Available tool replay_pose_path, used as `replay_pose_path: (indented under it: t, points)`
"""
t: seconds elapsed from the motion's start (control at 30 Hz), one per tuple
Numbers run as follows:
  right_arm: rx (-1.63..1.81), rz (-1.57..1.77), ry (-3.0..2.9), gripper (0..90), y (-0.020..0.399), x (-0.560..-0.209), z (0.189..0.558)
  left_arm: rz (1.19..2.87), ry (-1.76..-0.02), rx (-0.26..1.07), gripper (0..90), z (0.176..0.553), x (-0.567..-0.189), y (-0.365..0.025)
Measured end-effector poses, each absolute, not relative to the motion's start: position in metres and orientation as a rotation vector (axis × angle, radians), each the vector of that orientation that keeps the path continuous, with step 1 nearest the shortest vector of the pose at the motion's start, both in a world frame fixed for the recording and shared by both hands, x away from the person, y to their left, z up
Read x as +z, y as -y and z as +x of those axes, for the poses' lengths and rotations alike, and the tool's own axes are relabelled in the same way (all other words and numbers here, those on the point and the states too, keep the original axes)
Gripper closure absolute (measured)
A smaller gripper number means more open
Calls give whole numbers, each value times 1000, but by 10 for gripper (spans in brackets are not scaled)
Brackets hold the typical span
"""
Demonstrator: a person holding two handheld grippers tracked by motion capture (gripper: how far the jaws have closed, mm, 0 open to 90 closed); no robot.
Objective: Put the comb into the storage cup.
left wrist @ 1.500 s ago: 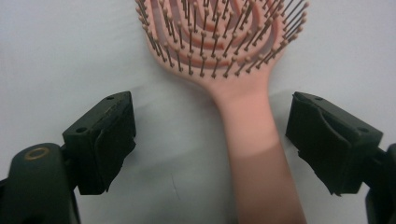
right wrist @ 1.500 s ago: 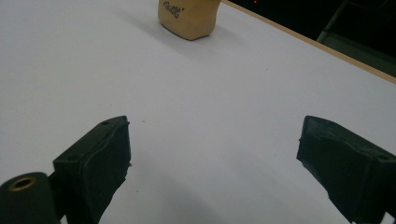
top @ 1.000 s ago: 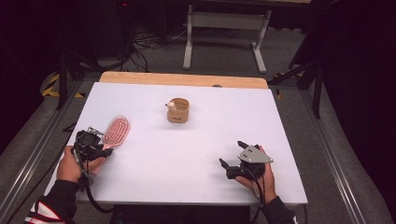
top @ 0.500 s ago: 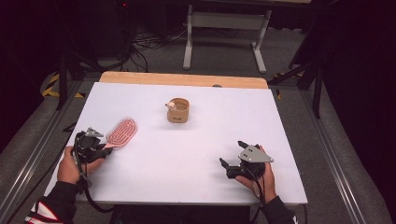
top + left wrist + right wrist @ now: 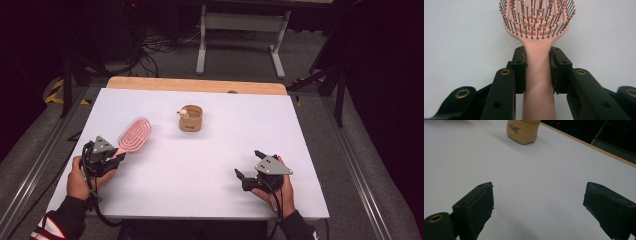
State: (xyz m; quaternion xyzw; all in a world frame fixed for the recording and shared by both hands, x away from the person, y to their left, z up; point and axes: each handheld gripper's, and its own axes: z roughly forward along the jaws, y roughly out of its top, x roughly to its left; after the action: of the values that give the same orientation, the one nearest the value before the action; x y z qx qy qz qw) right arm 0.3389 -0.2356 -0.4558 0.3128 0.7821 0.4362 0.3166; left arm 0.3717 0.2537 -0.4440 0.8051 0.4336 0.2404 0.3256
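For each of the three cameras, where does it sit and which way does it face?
High view: above the person's side, facing forward and down on the white table; both forearms, left gripper, right gripper.
Left gripper view: on that gripper, along its jaws shut on the pink hairbrush.
Right gripper view: on that gripper, across the table, jaws open, toward the tan cup.
Shared: high view also shows hairbrush and cup.

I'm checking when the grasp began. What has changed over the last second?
The left hand-held gripper has just been closing its jaws on the pink brush, and its pads now press the handle on both sides. The brush head has shifted only slightly on the table. The right hand-held gripper stayed put with its jaws open, and the tan cup has not moved.
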Motion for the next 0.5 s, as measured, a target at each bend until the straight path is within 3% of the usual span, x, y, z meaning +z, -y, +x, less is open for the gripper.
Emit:
replay_pose_path:
  t: [0.17, 0.5]
  points:
    - [1195, 855, -2019, 101, 236, -453, 341, 2027, -1067, 697, 693, 364, -439, -246]
    - [1255, 851, -1993, 90, 230, -444, 344, 1933, -970, 693, 693, 358, -439, -237]
